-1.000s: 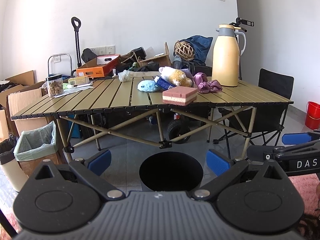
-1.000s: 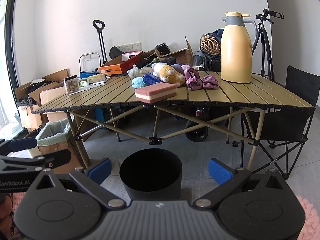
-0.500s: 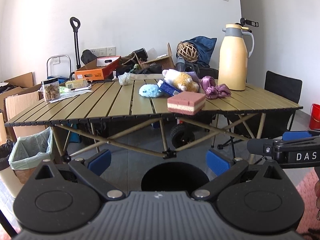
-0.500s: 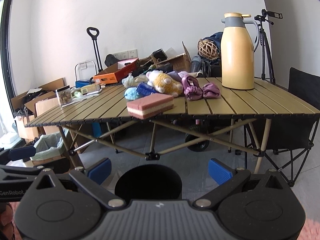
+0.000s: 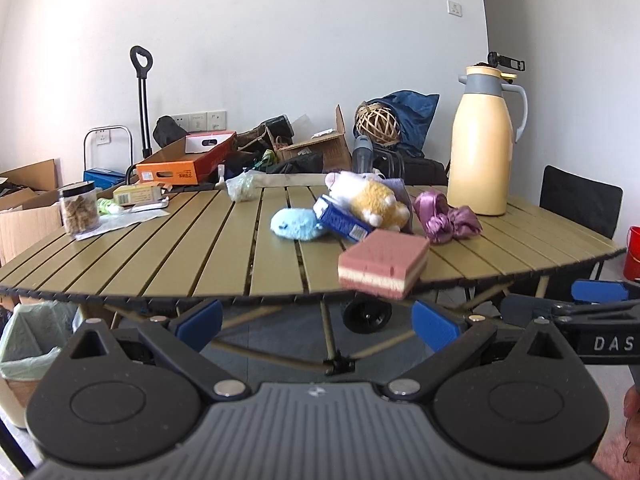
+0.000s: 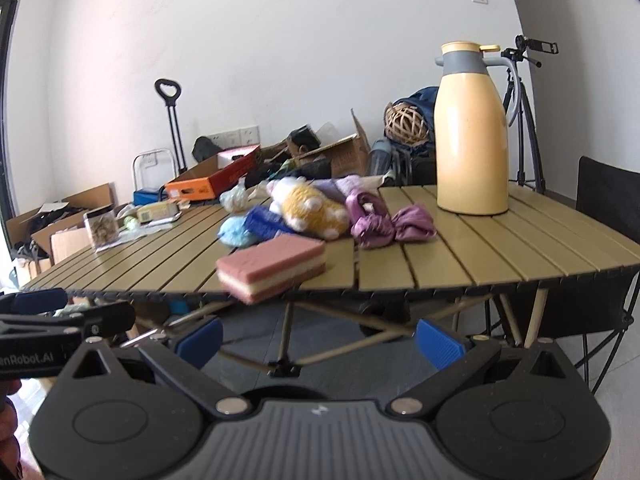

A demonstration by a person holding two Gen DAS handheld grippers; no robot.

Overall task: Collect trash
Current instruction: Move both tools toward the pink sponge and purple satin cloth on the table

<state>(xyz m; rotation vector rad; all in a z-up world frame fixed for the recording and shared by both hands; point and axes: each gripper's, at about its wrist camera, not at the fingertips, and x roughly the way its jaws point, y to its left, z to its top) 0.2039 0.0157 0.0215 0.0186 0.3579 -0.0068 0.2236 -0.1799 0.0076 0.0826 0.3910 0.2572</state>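
Observation:
A slatted olive folding table [image 5: 168,264] [image 6: 500,248] carries a pink and cream sponge [image 5: 382,268] [image 6: 272,266] at its front edge, a blue packet [image 5: 340,222] [image 6: 264,220], a crumpled clear bag [image 5: 240,188] [image 6: 234,200], a purple cloth [image 5: 448,218] [image 6: 388,222] and plush toys [image 5: 376,200]. My left gripper [image 5: 316,326] is open and empty, below the table's front edge. My right gripper [image 6: 318,338] is open and empty, also in front of the table. The black bin on the floor shows only as a dark rim [image 6: 280,392] in the right wrist view.
A tall yellow thermos [image 5: 482,144] [image 6: 470,132] stands at the table's right. A snack jar [image 5: 78,210] and small packets sit at the left. A lined waste box [image 5: 28,336] stands on the floor left. Cardboard boxes, a black chair [image 5: 580,204] and a tripod [image 6: 524,112] surround the table.
Both grippers have risen and moved closer to the table. The black bin has dropped out of the left wrist view and nearly out of the right. Both stay open.

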